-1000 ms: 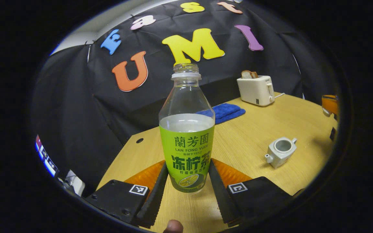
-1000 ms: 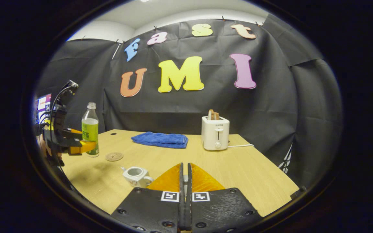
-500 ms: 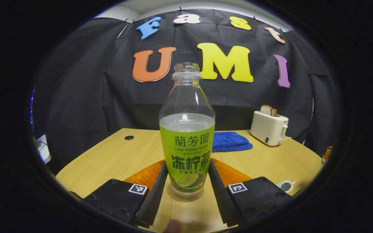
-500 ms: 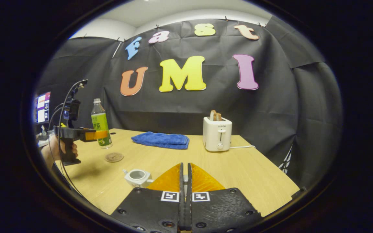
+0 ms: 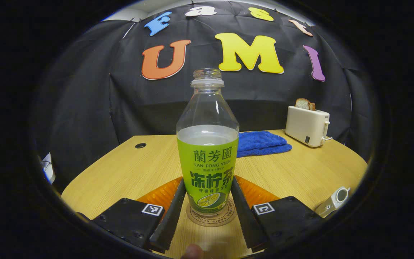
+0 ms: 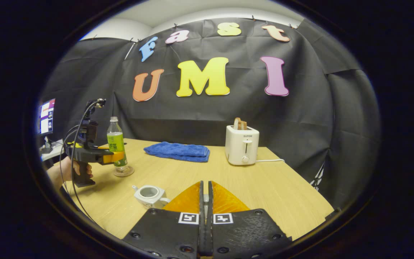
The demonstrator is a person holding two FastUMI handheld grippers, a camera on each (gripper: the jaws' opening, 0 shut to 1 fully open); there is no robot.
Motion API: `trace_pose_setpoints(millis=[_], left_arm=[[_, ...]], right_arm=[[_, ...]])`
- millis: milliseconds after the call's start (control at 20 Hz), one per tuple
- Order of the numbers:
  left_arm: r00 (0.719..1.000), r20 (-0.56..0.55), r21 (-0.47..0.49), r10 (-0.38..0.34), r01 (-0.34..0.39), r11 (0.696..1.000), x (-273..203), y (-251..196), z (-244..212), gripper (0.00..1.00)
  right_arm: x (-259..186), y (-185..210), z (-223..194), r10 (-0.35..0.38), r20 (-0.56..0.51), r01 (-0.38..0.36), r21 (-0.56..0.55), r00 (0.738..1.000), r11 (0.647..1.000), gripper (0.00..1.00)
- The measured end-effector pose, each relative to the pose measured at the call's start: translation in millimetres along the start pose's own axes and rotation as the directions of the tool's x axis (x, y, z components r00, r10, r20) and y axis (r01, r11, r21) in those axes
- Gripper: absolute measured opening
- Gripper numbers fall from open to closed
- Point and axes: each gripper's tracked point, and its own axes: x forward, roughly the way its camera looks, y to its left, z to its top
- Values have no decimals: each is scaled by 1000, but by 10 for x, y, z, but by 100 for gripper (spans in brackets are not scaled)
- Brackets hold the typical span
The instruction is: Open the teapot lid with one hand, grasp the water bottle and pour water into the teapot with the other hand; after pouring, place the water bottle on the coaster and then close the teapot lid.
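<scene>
Now | water bottle point(image 5: 207, 154) gripped by left gripper point(image 5: 207, 216) fingers, set on coaster point(image 5: 210, 218) | judged light, slippery, squashable; best held mid-label | right gripper point(image 6: 204, 212) clenched; teapot point(image 6: 149, 195) lidless beside it

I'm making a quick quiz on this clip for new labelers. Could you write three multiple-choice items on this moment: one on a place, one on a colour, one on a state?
1. Where is the water bottle?
A. on the coaster
B. on the blue cloth
C. on the toaster

2. What colour is the bottle's label?
A. red
B. green
C. white

3. How is the teapot?
A. lid on
B. tipped over
C. upright with its top open

Answers:
1 A: the bottle's base sits inside the coaster's ring, between the left tongs.
2 B: the wrap on its lower half is green.
3 C: the right gripper view looks into its bare round mouth.
</scene>
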Motion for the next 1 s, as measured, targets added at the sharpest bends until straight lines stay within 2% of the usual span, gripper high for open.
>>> trace_pose_setpoints(millis=[100,500,550,600,700,750,850,1000], left_arm=[[1000,-12,1,-1,1,1000,8,-8,-42,76],[999,-20,-31,26,-27,999,-10,42,-116,79],[999,-20,-32,26,-26,999,-24,40,-131,80],[1000,-20,-34,21,-22,999,-27,32,-120,80],[999,-13,-26,32,-32,999,-68,55,-101,95],[999,-10,-24,34,-34,999,-71,51,-95,100],[999,-7,-24,40,-40,999,-92,76,-74,100],[998,-2,-35,65,-65,997,-259,163,-74,100]], right_arm=[[2,10,-15,3,-4,-3,-2,1000,1000,0],[-2,108,-21,22,-6,-22,-12,1000,1000,2],[-4,119,-17,24,-6,-24,-12,1000,1000,0],[-2,140,-20,26,-6,-27,-14,1000,1000,3],[-14,182,-4,31,-3,-31,-20,1000,999,0],[-22,206,16,33,0,-33,-23,999,999,2],[-35,248,54,40,9,-40,-27,999,999,0],[-1,384,106,68,21,-67,-39,997,997,2]])
